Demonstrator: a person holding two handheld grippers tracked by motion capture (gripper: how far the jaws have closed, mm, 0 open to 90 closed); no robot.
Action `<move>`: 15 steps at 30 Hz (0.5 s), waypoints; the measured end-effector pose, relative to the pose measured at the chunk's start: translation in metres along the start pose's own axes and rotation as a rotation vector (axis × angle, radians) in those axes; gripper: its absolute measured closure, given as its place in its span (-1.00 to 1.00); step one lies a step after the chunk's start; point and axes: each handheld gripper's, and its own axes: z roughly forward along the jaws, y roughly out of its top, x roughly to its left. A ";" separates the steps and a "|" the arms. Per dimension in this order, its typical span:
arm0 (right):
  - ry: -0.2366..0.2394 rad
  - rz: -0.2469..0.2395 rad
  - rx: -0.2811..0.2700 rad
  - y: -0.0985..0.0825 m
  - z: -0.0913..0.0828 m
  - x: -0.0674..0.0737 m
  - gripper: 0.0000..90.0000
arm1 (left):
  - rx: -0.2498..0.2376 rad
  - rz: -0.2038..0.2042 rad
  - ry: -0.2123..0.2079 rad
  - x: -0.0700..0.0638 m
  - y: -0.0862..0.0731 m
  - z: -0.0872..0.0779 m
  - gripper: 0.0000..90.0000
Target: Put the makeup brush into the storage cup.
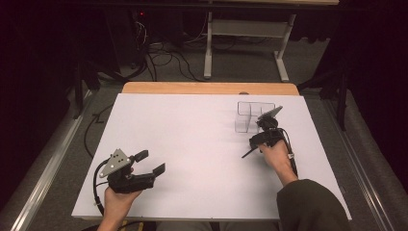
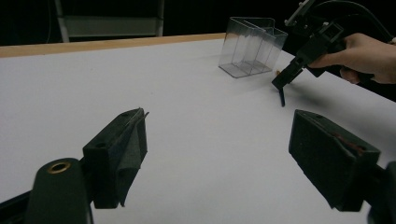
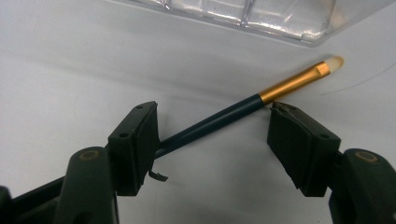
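On the white worktop (image 1: 192, 144), near its far right corner, a small brush (image 3: 243, 109) with a dark handle, gold ferrule and pale tip lies flat just beside a clear plastic organizer (image 1: 251, 115) with several compartments. The right hand-held gripper (image 3: 212, 140) is lowered over the brush with its jaws apart, one on each side of the handle; the handle runs at a slant between them and looks to touch the near jaw low down. To take it well, I would turn the wrist so the pads meet the handle square across, just behind the ferrule, then close gently so the thin stick does not roll or flick away. Staying low to the sheet should help, and so should keeping clear of the organizer's wall. The left hand-held gripper (image 1: 149, 163) rests well apart at the near left, jaws spread and empty, pointing across toward the organizer.
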 end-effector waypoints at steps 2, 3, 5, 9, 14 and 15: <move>0.003 -0.001 -0.004 -0.002 0.000 -0.001 -0.19 | 0.000 0.001 0.000 0.000 0.000 0.000 -0.56; 0.003 -0.003 -0.004 -0.002 -0.001 -0.002 -0.19 | 0.000 0.001 0.000 0.000 0.000 0.000 -0.56; 0.000 -0.007 -0.006 -0.004 -0.001 -0.002 -0.17 | 0.000 0.000 0.000 0.000 0.000 0.000 -0.56; -0.003 -0.012 -0.006 -0.006 -0.002 -0.003 -0.15 | -0.001 0.000 0.001 0.000 0.000 0.000 -0.56; -0.010 -0.019 -0.010 -0.007 -0.002 -0.003 -0.12 | 0.000 0.001 0.001 0.000 0.000 0.000 -0.56; -0.010 -0.019 -0.010 -0.007 -0.002 -0.003 -0.12 | -0.001 0.001 0.001 0.000 0.000 0.000 -0.56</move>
